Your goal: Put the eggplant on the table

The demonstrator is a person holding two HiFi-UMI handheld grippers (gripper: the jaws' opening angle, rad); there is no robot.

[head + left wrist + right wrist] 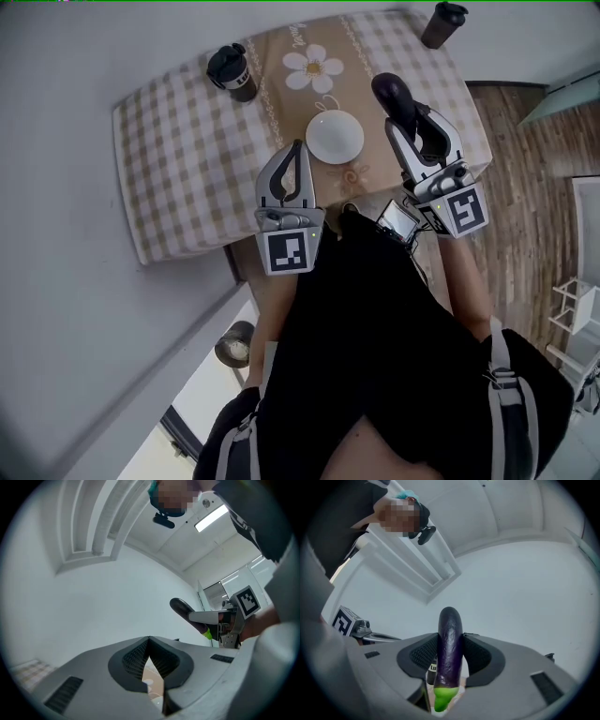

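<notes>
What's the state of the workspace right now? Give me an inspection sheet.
Surface: table, checked cloth with a flower print, mostly bare.
Job's things: eggplant gripped over the table's right side, not yet set down.
Clutter: white bowl mid-table; dark cup far left; second dark cup far right.
Grippers: left gripper shut, empty; right gripper shut on the eggplant.
Cables: nothing seen on the table.
Surroundings: wooden floor to the right.
</notes>
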